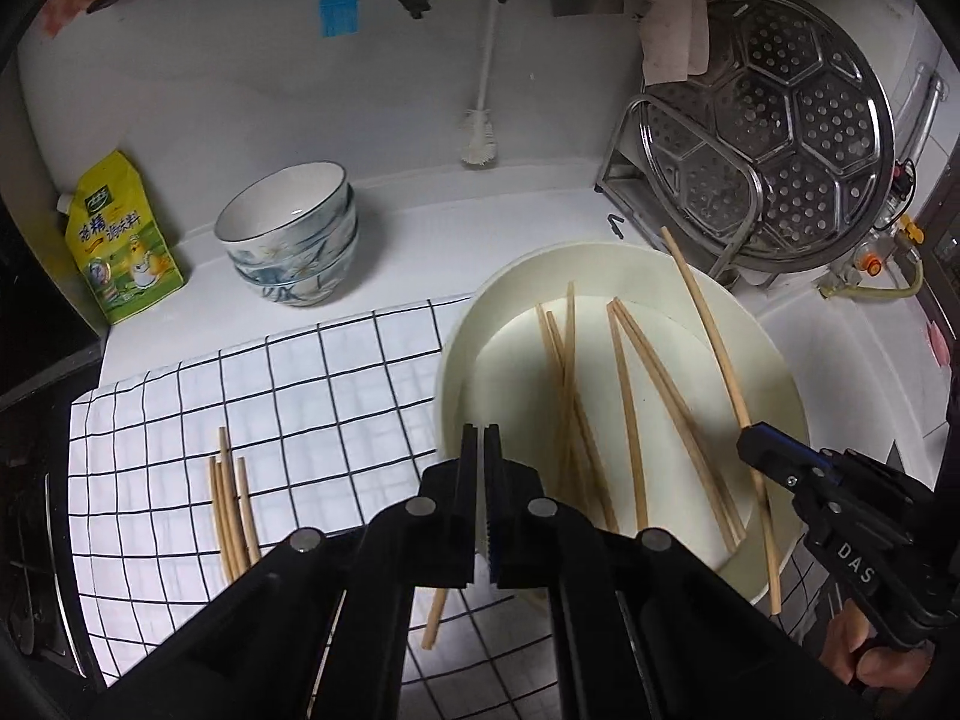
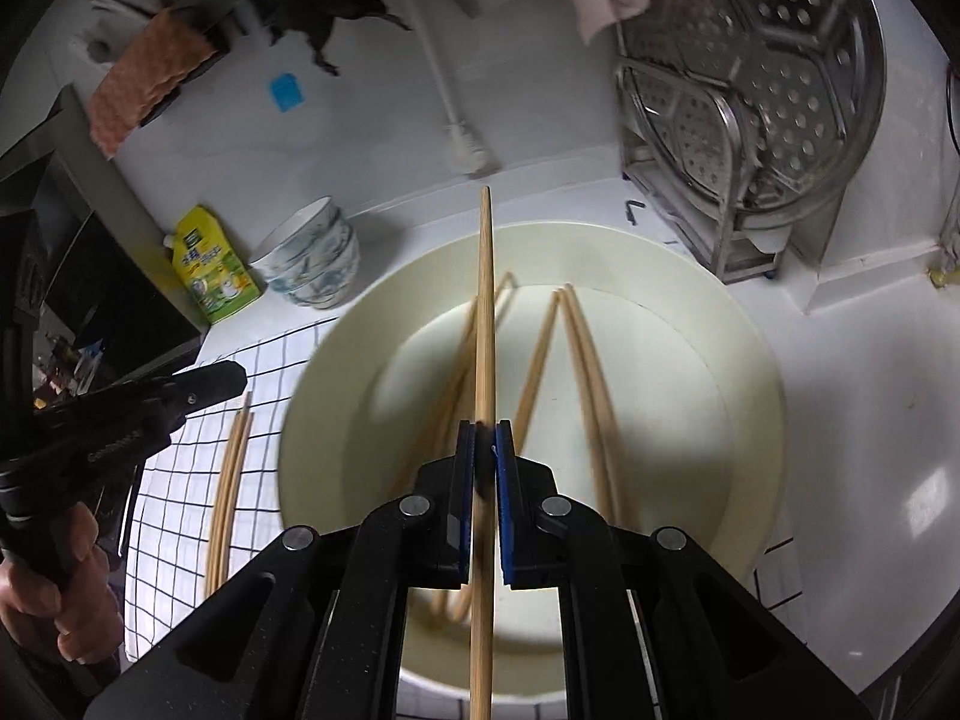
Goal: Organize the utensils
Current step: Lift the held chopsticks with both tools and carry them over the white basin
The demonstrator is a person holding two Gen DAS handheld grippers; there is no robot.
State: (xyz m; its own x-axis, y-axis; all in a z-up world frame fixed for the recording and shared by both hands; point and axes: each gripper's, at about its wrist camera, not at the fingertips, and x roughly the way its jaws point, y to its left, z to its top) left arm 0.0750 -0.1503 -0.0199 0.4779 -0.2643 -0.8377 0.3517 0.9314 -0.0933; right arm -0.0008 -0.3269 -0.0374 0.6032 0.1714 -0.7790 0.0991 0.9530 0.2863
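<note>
A round cream basin [image 1: 457,354] [image 2: 762,396] holds several loose wooden chopsticks [image 1: 627,402] [image 2: 579,354]. My right gripper [image 1: 746,443] [image 2: 483,427] is shut on one chopstick [image 1: 702,312] [image 2: 485,300], which it holds above the basin, sticking out both ways past the pads. My left gripper [image 1: 483,433] [image 2: 239,377] is shut near the basin's left rim, with nothing seen between its pads. A small bundle of chopsticks [image 1: 231,510] [image 2: 231,468] lies on the checked cloth [image 1: 288,396] [image 2: 180,504]. One more chopstick end [image 1: 435,618] shows under my left gripper.
Stacked patterned bowls [image 1: 294,240] [image 2: 312,264] and a yellow pouch [image 1: 123,240] [image 2: 213,270] stand behind the cloth. A perforated steel steamer tray [image 1: 774,132] [image 2: 774,72] leans in a rack at the back right. A white brush [image 1: 480,132] hangs on the wall. A hand [image 2: 66,570] grips the left tool.
</note>
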